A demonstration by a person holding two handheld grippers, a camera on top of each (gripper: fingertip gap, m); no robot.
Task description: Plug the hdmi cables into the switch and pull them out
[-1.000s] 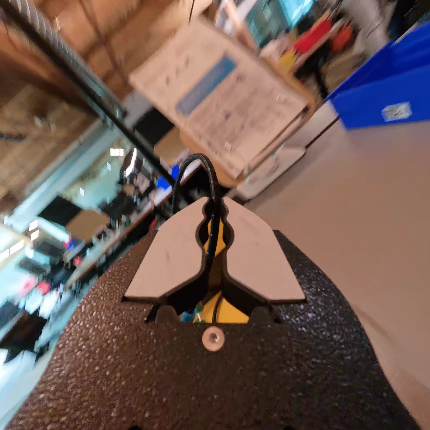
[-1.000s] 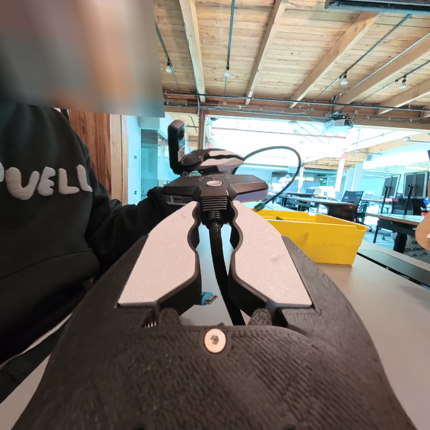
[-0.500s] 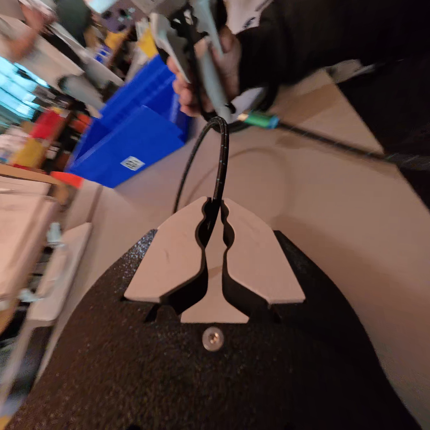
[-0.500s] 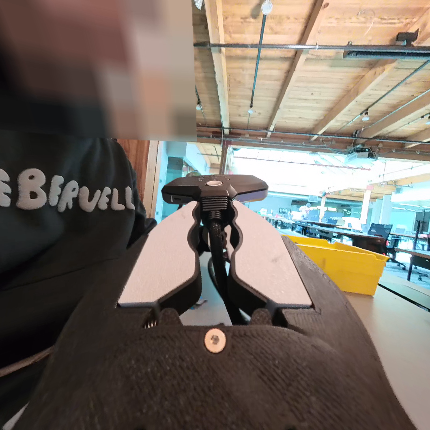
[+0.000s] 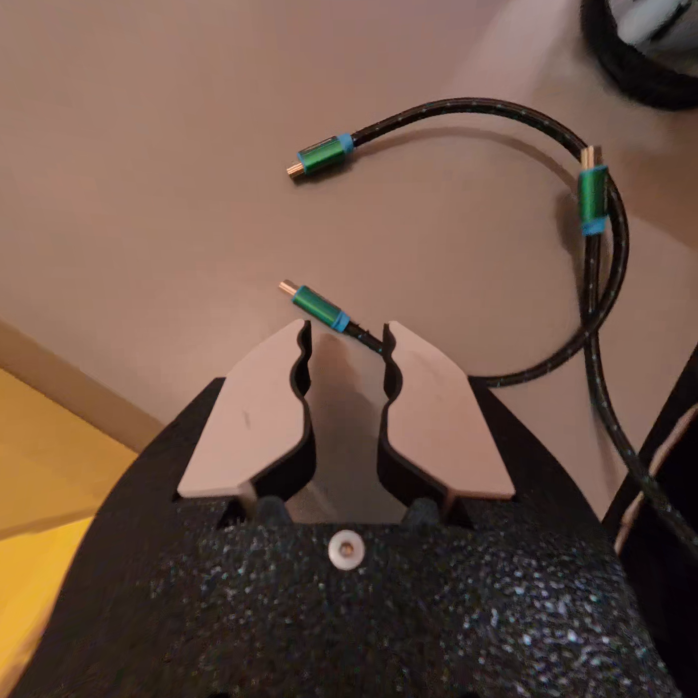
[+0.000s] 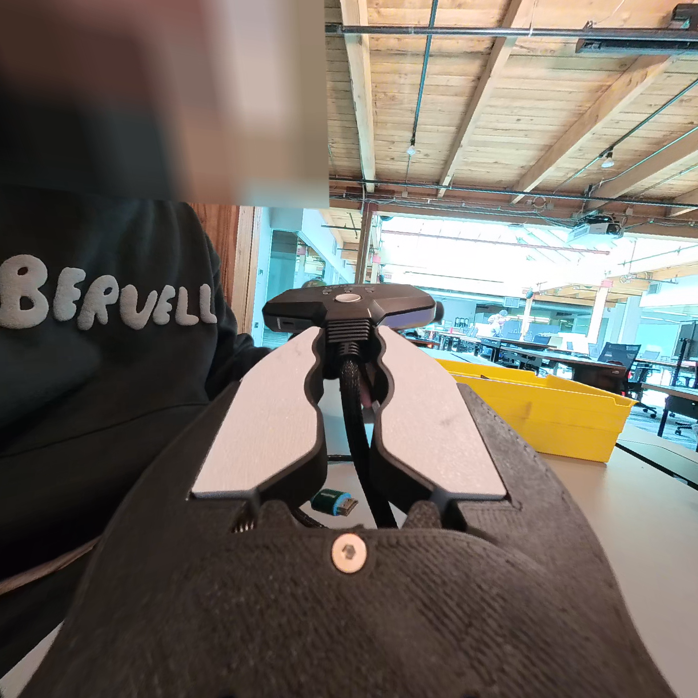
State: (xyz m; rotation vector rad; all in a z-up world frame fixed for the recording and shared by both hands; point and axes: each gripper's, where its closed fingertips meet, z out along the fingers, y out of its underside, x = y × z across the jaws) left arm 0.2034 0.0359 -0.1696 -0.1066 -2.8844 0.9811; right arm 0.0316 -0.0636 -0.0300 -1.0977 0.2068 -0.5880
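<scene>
In the left wrist view my left gripper (image 5: 347,329) is open and empty, pointing down at the beige table (image 5: 151,189). Three green-sleeved HDMI plugs on black braided cables lie there: one (image 5: 320,310) just beyond my fingertips, one (image 5: 321,155) farther off, one (image 5: 593,200) at the right. In the right wrist view my right gripper (image 6: 348,336) is shut on the ribbed collar of the black switch (image 6: 347,305) and holds it above the table. The switch's own braided cable (image 6: 357,423) hangs down between the fingers. A loose green plug (image 6: 332,506) lies below on the table.
A yellow bin (image 6: 547,411) stands at the right behind the switch; it also shows at the lower left in the left wrist view (image 5: 37,472). A person in a dark hoodie (image 6: 94,377) fills the left of the right wrist view. A dark sleeve (image 5: 642,56) is at the upper right.
My left gripper has let go of the braided cable and opened. It has swung down to face the table, where the cable now lies. The right gripper still holds the switch.
</scene>
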